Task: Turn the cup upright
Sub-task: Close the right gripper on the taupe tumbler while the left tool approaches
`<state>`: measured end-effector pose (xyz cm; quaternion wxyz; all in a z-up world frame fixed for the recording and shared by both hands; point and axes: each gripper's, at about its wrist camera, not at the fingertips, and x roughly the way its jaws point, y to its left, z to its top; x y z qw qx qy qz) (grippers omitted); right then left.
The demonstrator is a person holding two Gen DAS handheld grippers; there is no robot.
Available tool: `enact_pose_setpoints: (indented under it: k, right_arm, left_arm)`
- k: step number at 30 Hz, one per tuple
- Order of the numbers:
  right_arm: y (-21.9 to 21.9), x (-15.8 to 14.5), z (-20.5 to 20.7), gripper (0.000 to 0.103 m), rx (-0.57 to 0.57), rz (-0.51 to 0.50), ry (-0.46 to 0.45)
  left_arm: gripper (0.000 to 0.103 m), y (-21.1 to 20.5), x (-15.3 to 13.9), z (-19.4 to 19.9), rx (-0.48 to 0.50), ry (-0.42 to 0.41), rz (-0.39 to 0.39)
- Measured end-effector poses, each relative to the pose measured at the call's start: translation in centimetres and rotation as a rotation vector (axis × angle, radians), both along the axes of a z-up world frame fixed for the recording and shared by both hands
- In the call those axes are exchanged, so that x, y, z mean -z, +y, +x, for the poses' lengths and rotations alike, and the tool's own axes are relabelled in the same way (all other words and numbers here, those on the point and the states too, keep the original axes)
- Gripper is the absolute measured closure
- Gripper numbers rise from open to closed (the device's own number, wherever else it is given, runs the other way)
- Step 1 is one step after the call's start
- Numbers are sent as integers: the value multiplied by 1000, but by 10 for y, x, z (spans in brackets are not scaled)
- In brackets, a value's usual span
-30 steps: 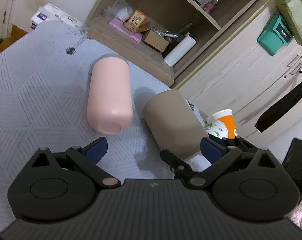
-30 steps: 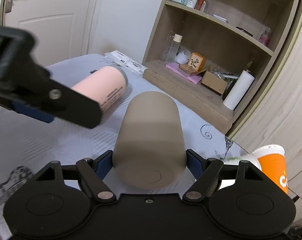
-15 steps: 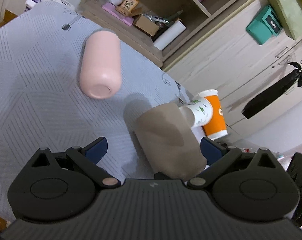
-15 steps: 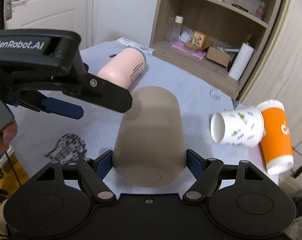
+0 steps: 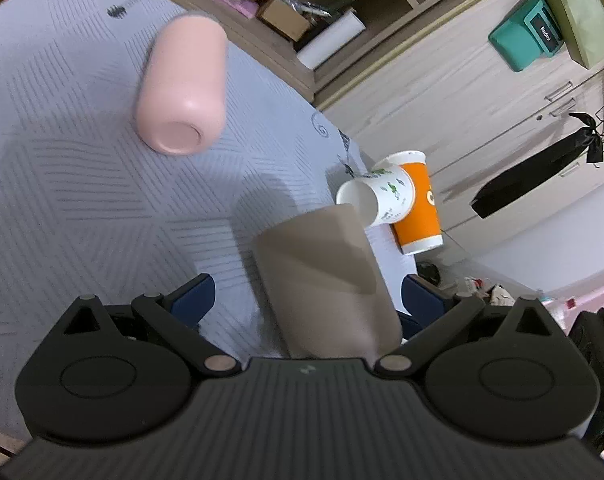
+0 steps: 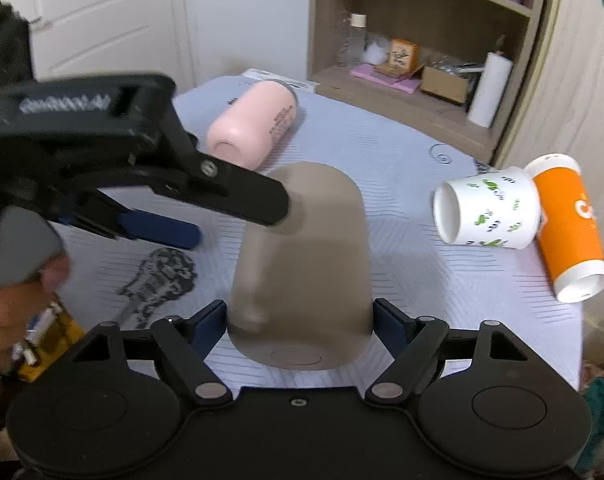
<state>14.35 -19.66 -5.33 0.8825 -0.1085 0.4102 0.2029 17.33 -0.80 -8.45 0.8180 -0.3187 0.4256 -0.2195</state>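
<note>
My right gripper (image 6: 300, 320) is shut on a taupe cup (image 6: 302, 264) near its base and holds it lifted, tilted over the table. The same cup shows in the left wrist view (image 5: 322, 280), between the open fingers of my left gripper (image 5: 306, 296), whose pads do not press it. In the right wrist view the left gripper (image 6: 182, 216) reaches in from the left, one finger beside the cup's far end. A pink cup (image 5: 182, 88) (image 6: 254, 128) lies on its side further back.
A white leaf-print paper cup (image 6: 490, 212) and an orange cup (image 6: 570, 232) lie on their sides at the right edge of the grey patterned tablecloth (image 6: 402, 152). A wooden shelf unit (image 6: 422, 40) stands behind the table. A cabinet (image 5: 462, 80) is at the right.
The right gripper has lifted and tipped the taupe cup more upright. The left gripper has moved in around the cup's far end, and both views have swung toward the table's right edge.
</note>
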Motion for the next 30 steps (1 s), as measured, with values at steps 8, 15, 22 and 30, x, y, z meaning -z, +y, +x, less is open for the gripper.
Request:
enact_pose_setpoints:
  k: [8, 15, 22, 30]
  right_arm:
    - [-2, -9, 20, 11, -40, 87, 120]
    - [-7, -9, 49, 11, -35, 157, 239]
    - [-8, -4, 61, 12, -26, 207, 282]
    - [-14, 3, 69, 18, -5, 246, 297]
  left_arm:
    - [1, 2, 14, 16, 1, 53, -142]
    - [2, 7, 23, 20, 1, 65, -188]
    - [3, 5, 23, 27, 28, 74, -134]
    - [17, -1, 24, 32, 53, 92, -98]
